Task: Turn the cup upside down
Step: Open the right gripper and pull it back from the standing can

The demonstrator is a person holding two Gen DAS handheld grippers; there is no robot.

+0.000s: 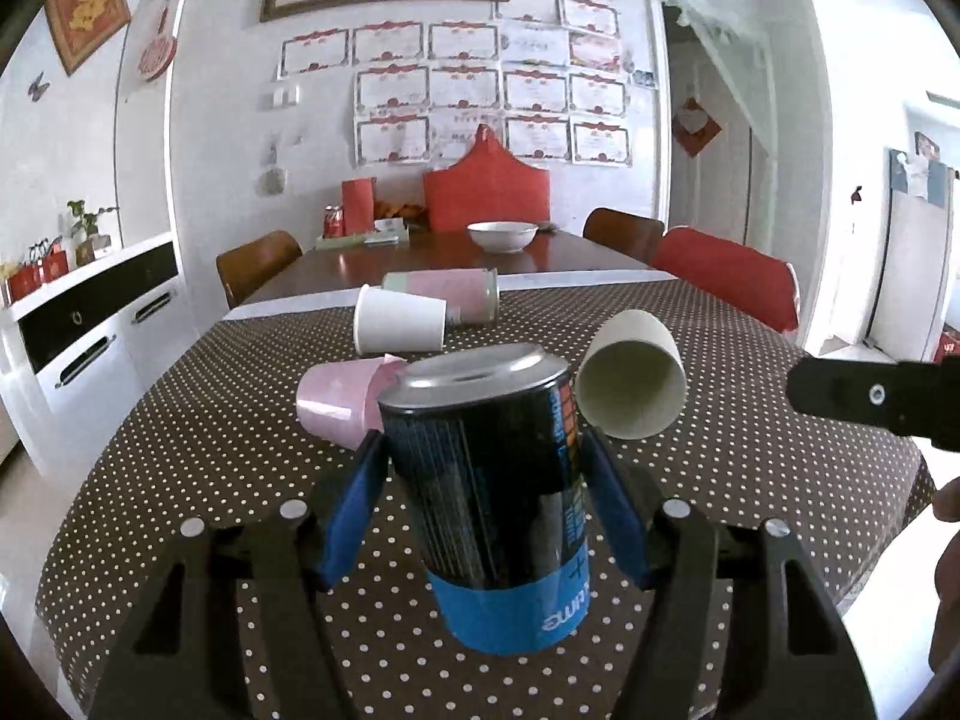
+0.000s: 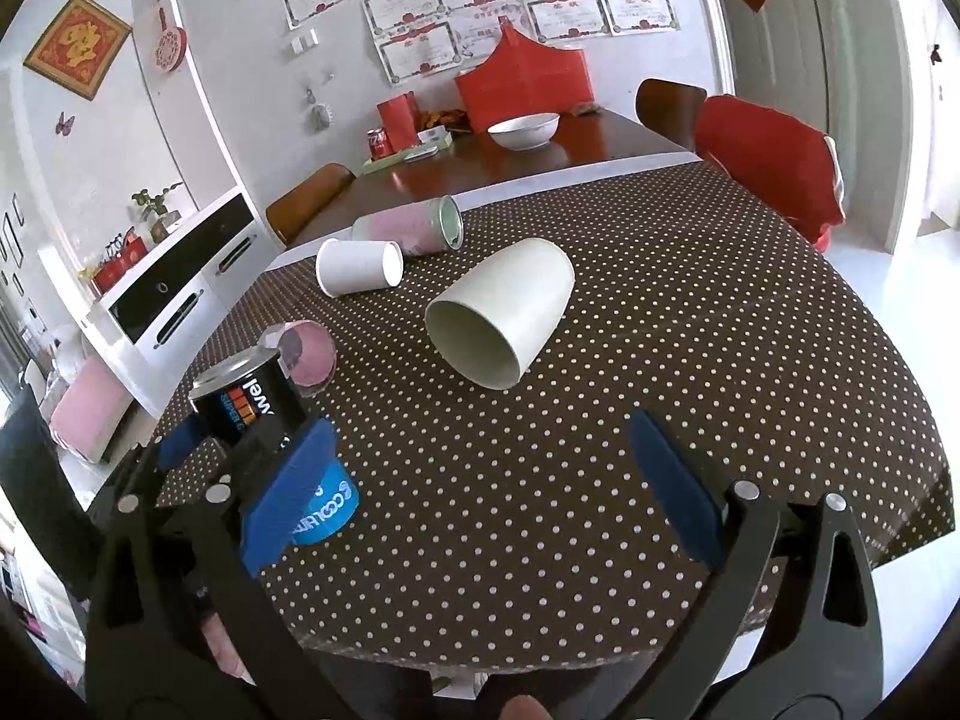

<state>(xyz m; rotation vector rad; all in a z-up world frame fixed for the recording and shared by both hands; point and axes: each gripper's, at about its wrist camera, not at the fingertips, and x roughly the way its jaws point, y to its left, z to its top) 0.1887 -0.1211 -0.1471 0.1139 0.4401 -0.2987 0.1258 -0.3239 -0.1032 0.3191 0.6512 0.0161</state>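
Observation:
My left gripper (image 1: 483, 456) is shut on a black and blue can-shaped cup (image 1: 498, 492), held upside down with its metal base up and tilted slightly; it also shows in the right wrist view (image 2: 264, 420). My right gripper (image 2: 480, 468) is open and empty above the dotted tablecloth (image 2: 660, 360). A beige paper cup (image 2: 501, 318) lies on its side ahead of it, mouth toward me, also in the left wrist view (image 1: 630, 384). A pink cup (image 1: 339, 399) lies on its side just behind the can.
A white paper cup (image 1: 399, 321) and a pink-green tin (image 1: 447, 294) lie on their sides farther back. A white bowl (image 1: 501, 235) and red boxes sit on the wooden table beyond. Chairs stand at both sides, a white cabinet (image 1: 90, 330) at left.

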